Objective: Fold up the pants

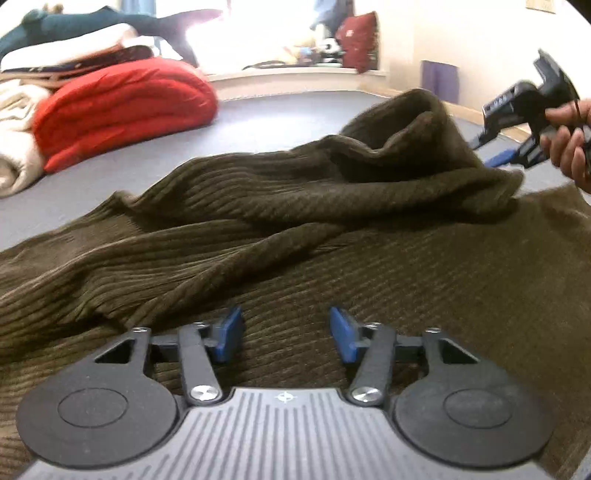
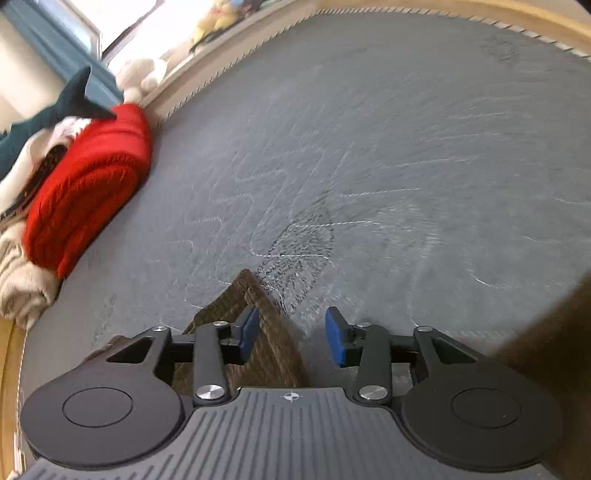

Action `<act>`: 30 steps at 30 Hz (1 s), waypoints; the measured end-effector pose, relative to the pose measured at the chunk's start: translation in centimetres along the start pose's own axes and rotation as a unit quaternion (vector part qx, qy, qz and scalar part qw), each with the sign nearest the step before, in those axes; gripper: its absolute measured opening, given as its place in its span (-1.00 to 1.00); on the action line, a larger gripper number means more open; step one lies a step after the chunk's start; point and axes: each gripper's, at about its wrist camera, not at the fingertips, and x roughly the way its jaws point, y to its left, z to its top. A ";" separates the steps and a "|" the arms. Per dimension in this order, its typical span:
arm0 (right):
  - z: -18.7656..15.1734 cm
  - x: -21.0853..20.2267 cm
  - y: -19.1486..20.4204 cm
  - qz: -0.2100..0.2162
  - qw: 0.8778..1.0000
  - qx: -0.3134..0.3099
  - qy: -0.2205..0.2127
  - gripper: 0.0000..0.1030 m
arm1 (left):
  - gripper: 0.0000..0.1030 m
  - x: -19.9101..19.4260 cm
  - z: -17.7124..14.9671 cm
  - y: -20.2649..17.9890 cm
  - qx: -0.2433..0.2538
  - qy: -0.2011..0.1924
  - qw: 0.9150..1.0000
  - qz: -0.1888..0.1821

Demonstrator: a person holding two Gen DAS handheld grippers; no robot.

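Grey carpet (image 2: 406, 129) bears brown pants (image 1: 295, 229); left claw (image 1: 286, 334) and right claw (image 2: 291, 336) both gape empty.

Daylight blows out the window (image 1: 258, 33); fisheye bends the edges, and the rug (image 2: 406, 147) looks motion-blurred, perhaps.

Floor: grey carpet (image 2: 406, 129) with pale streaks brushed into the pile; a wooden border (image 2: 461, 7) runs along its far edge.
Walls: cream wall (image 1: 461, 33) with a wooden skirting at its foot.
Window: a wide bright window (image 1: 266, 26), blown out by daylight, above a low ledge (image 1: 295, 75).
Left side: a folded red blanket (image 1: 122, 107), cream bedding (image 1: 14, 147) beside it, a dark teal shark plush (image 1: 92, 24) on top.
Ledge items: a dark red cushion (image 1: 358, 40).
Corner: a purple panel (image 1: 439, 79) leaning against the wall.
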 end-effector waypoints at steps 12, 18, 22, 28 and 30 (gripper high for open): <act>1.3 6.0 3.0 0.078 0.987 -0.110 0.082 -0.65 | 0.53 0.5 0.0 1.2 -0.025 0.006 1.000 -0.004; 2.4 5.1 3.8 0.123 0.984 -0.109 0.068 -0.82 | 0.55 0.1 -0.1 1.0 -0.020 0.007 1.000 0.003; 5.5 -0.4 0.6 0.164 0.980 0.030 -0.107 -0.84 | 0.57 0.0 0.0 0.8 -0.017 0.009 1.000 0.008; 4.6 -3.5 -9.0 -0.039 0.947 0.249 -0.199 -0.83 | 0.64 0.0 0.5 0.2 -0.017 0.018 1.000 0.019; 3.7 -2.2 -9.7 -0.052 0.961 0.227 -0.152 -0.66 | 0.65 0.1 0.9 0.1 -0.018 0.026 0.999 0.021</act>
